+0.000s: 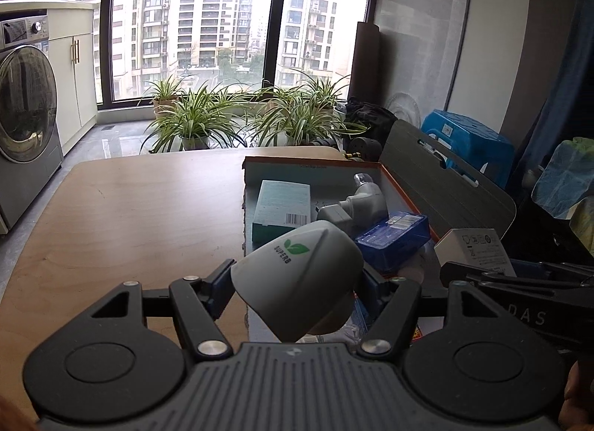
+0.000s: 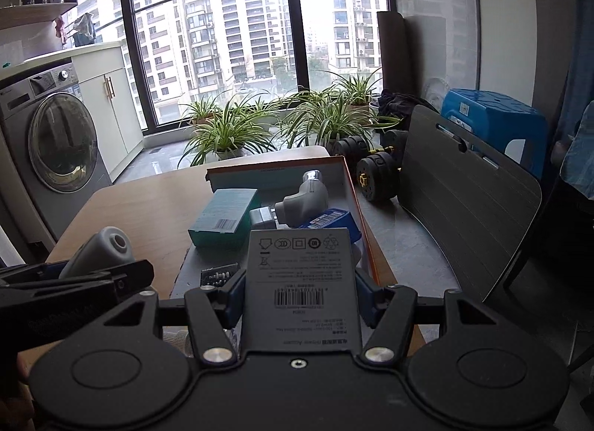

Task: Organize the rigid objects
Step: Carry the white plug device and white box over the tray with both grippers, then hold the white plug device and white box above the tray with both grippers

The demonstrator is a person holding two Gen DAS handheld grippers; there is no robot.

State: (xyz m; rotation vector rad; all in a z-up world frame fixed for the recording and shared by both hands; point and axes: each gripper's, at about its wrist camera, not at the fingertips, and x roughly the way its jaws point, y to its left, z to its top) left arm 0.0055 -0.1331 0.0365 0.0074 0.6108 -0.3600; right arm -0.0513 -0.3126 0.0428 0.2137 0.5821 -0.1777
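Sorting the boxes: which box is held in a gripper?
The white barcoded box, clamped in the right gripper; the teal box and blue box lie in the tray.

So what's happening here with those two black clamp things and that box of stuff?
A person is tidying hard items by hand, with a claw in each hand. The left claw grips a white rounded plastic gadget with a green leaf logo. The right claw grips a flat grey carton with a barcode. Both hover at the near end of an open orange-rimmed cardboard box on the wooden table, already holding several items.
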